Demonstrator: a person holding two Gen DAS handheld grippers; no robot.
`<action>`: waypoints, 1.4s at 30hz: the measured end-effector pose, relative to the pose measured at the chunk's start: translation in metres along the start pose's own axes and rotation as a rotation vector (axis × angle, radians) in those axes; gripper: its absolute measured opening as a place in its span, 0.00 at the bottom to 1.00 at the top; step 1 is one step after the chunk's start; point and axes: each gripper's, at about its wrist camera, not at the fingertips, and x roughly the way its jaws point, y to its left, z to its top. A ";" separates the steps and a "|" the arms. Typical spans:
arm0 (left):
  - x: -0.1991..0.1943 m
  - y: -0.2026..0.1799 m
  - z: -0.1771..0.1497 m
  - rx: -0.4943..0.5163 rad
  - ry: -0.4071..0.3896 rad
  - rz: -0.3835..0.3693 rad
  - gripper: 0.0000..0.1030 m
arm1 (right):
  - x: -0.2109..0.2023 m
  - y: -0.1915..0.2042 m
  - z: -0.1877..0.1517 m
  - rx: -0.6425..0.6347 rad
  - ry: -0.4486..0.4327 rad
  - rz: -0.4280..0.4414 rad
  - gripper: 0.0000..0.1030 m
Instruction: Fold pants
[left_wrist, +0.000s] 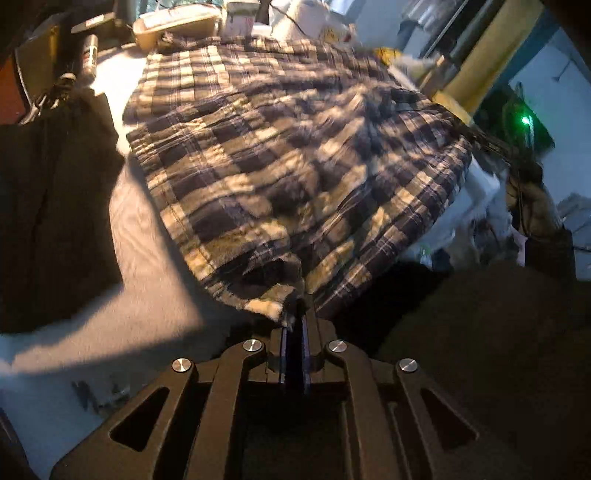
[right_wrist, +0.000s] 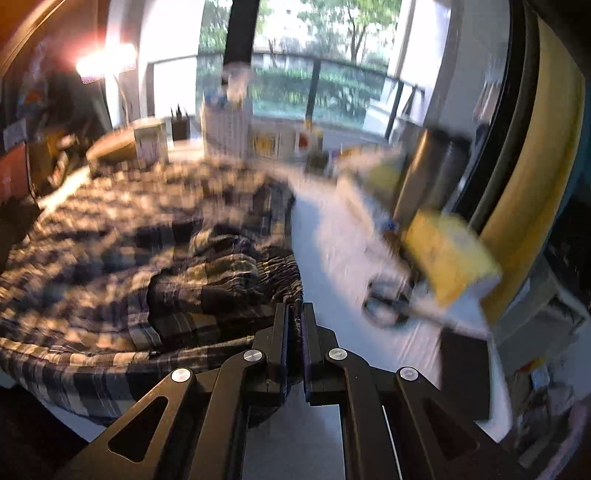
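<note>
Plaid pants (left_wrist: 280, 155) in dark blue and cream lie spread over a white table (left_wrist: 147, 240), crumpled and partly doubled over. My left gripper (left_wrist: 295, 314) is shut on a near corner of the cloth, which bunches at its fingertips. In the right wrist view the pants (right_wrist: 147, 258) fill the left half, blurred. My right gripper (right_wrist: 294, 314) is shut on the gathered elastic waistband (right_wrist: 280, 277) at the pants' right edge.
A dark garment (left_wrist: 51, 206) lies left of the pants. Boxes, a tray (left_wrist: 177, 22) and a white container (right_wrist: 227, 125) crowd the table's far edge by the window. A yellow box (right_wrist: 450, 254) and scissors (right_wrist: 388, 306) sit on the right.
</note>
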 end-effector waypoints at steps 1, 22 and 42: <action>-0.003 0.003 -0.002 -0.001 0.002 0.012 0.10 | 0.005 0.001 -0.006 0.004 0.019 0.006 0.06; 0.031 0.088 0.115 0.007 -0.214 0.312 0.61 | 0.003 0.008 0.046 -0.006 -0.100 0.069 0.71; 0.052 0.097 0.147 0.049 -0.246 0.376 0.01 | 0.190 -0.008 0.154 -0.042 0.167 0.220 0.46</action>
